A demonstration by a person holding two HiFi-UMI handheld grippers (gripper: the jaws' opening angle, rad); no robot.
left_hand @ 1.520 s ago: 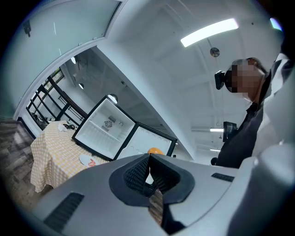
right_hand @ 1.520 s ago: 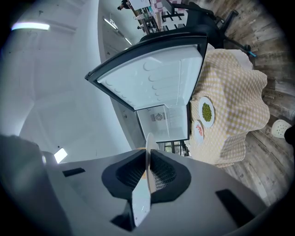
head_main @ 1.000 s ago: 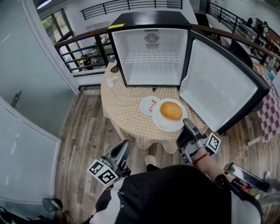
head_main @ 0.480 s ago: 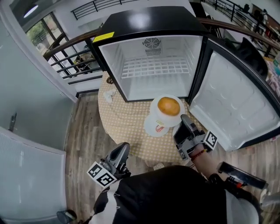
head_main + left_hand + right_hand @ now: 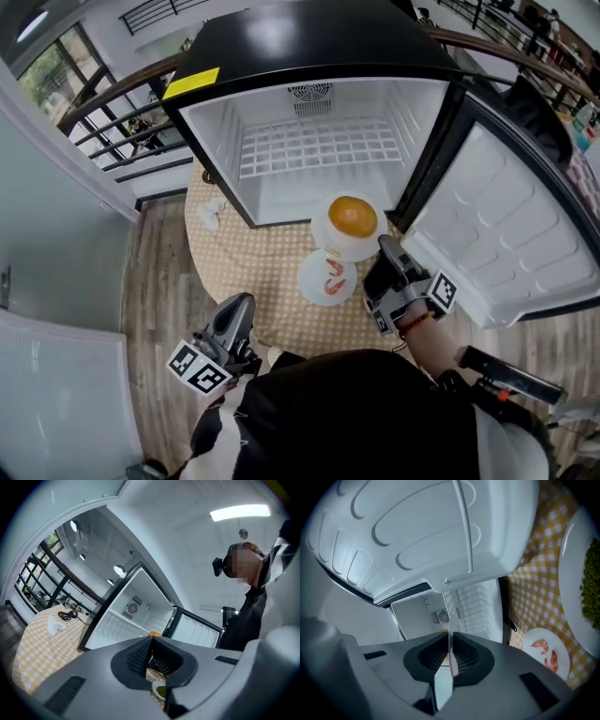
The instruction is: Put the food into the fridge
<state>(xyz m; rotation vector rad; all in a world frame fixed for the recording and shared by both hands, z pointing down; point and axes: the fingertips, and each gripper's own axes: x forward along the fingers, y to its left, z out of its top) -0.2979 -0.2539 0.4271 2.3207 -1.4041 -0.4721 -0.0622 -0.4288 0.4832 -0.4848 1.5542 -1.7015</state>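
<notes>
Low at the left, near the table [image 5: 272,272] edge, the left gripper [image 5: 239,305] hangs with its jaws pressed together on nothing. Just right of the shrimp plate [image 5: 328,278], the right gripper [image 5: 382,246] clamps the rim of the plate [image 5: 326,234] carrying the bun [image 5: 353,216], at the open fridge's [image 5: 281,37] mouth.

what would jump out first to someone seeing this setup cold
The fridge, black-topped with a bare white inside, gapes open across the top of the head view, its door swung right. At its mouth the right gripper is shut on the rim of a white plate carrying an orange bun. A shrimp plate lies nearer on the checked tablecloth.
</notes>
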